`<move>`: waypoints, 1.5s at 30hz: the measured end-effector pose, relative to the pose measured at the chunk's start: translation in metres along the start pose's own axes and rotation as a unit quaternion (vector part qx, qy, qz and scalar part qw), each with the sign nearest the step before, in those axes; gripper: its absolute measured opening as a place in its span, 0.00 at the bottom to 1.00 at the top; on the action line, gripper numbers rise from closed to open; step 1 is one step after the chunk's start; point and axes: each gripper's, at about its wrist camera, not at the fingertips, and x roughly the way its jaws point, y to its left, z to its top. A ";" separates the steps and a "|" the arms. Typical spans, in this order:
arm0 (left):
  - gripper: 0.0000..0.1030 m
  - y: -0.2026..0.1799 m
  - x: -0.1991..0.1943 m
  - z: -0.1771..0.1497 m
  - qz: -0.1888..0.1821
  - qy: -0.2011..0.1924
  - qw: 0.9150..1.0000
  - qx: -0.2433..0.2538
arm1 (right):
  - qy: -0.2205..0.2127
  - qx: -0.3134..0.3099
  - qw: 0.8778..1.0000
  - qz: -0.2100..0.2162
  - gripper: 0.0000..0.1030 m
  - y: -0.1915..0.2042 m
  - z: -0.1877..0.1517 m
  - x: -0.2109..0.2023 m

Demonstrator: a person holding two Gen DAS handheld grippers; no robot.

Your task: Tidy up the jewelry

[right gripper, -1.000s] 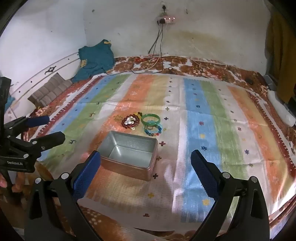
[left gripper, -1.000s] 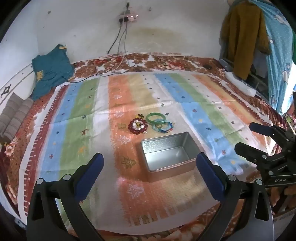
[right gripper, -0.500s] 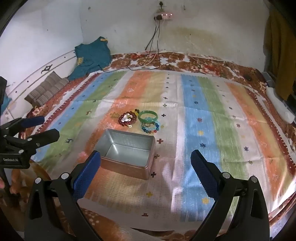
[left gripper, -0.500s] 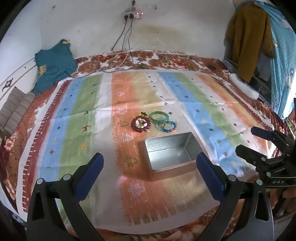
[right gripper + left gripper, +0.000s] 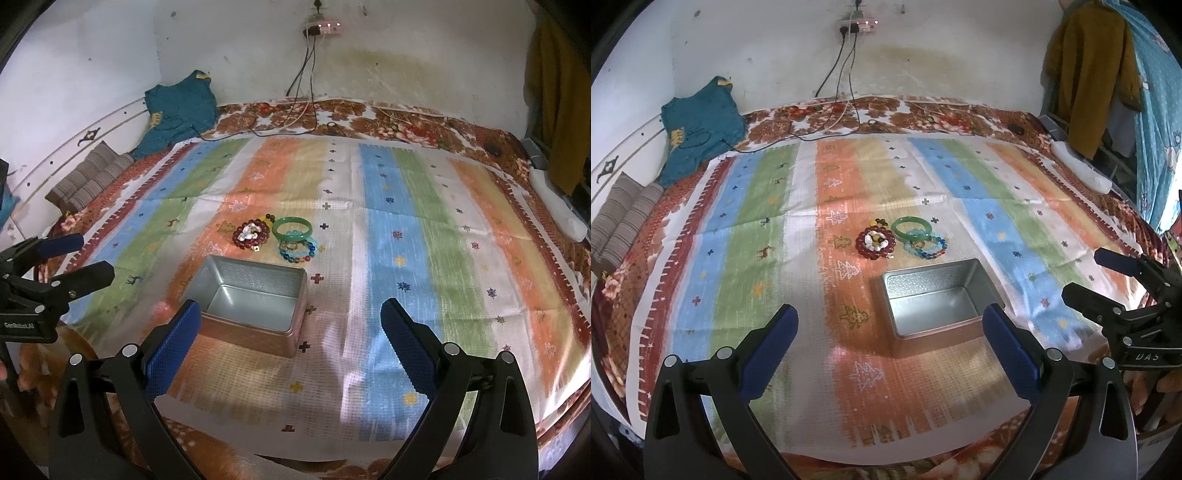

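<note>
Both grippers, left (image 5: 888,345) and right (image 5: 290,343), hover spread wide; empty tin (image 5: 932,297) sits before bracelets (image 5: 916,238).

We read "DAS" on the right gripper (image 5: 1108,280) and "GenRobot.AI" on the left gripper (image 5: 79,258).

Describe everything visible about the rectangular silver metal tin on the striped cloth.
The rectangular silver metal tin is an open box with no lid in sight, thin walls, a rolled rim and rounded corners. Its inside looks bare and shiny; one inner wall shows a fine embossed pattern. It sits flat and upright on the striped cloth, turned slightly askew, just nearer the cameras than three bracelets and apart from them. Neither gripper touches it.
</note>
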 end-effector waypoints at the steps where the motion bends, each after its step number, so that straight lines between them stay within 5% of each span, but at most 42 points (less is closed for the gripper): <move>1: 0.95 0.001 0.000 0.000 0.001 0.000 1.000 0.000 | 0.001 -0.001 1.000 0.000 0.96 0.000 0.000 0.000; 22: 0.95 -0.004 0.026 0.010 0.012 0.037 0.999 0.006 | 0.035 0.024 0.999 -0.008 0.96 -0.012 0.019 0.030; 31: 0.94 -0.013 0.048 0.029 0.019 0.045 0.997 0.054 | 0.043 0.025 0.998 -0.028 0.96 -0.020 0.040 0.050; 45: 0.94 -0.019 0.070 0.048 -0.002 0.051 0.997 0.065 | 0.065 0.022 0.997 -0.031 0.96 -0.023 0.063 0.081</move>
